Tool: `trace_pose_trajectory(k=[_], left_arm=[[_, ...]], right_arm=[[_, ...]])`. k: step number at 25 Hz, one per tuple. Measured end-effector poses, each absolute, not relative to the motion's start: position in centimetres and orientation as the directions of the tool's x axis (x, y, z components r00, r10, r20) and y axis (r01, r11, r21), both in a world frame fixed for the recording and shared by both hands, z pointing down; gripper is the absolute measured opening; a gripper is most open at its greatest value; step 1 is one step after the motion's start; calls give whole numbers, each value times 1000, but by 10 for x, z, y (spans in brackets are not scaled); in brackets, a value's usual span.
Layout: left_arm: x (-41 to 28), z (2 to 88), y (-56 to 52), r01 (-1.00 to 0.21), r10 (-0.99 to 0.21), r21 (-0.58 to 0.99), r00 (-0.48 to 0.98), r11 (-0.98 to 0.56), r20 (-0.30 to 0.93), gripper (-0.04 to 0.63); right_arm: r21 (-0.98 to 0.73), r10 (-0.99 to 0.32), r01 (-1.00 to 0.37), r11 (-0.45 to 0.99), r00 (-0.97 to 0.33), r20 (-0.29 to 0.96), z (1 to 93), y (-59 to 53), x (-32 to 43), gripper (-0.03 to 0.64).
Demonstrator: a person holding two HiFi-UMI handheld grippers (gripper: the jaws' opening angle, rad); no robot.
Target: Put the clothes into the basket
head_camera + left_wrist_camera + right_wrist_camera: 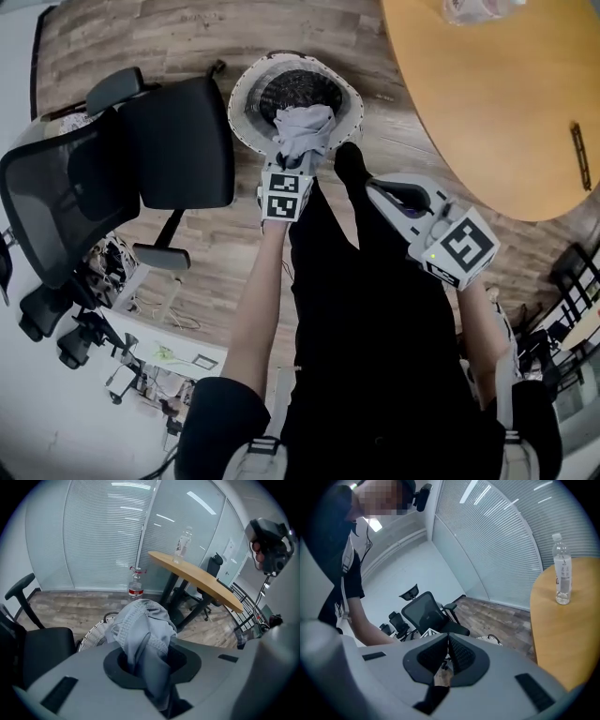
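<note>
Garment (305, 129), grey and bunched, is pinched in the left gripper (292, 169) fingers at upper centre of the head view, directly over the round white wicker basket (246, 94) on the wood floor (141, 37); whether the cloth touches the basket can't be told. Right gripper (377, 189) is at centre-right, just beside the basket, fingers pressed together & empty. Black office chair (178, 141) stands left of the basket; the wooden desk (487, 94) fills the upper right, w/ a clear bottle (561, 576) upright on it.
</note>
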State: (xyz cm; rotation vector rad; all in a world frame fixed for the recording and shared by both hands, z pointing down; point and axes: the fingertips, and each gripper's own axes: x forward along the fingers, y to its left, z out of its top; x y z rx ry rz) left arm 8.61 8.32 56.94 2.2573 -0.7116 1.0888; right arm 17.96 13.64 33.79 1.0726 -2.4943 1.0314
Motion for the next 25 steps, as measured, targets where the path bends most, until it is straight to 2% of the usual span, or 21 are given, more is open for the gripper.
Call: trace_pose_trajectory(k=[6, 11, 25], left_arm=[[87, 638, 76, -634, -187, 209, 498, -744, 847, 89], [97, 674, 79, -607, -172, 193, 491, -771, 854, 89], [108, 808, 85, -513, -59, 191, 431, -837, 900, 90]], right_arm=[[-489, -517, -709, 507, -705, 486, 385, 122, 181, 17], [-522, -546, -705, 481, -706, 451, 398, 112, 181, 17], [-588, -483, -683, 433, -727, 489, 494, 103, 162, 17]])
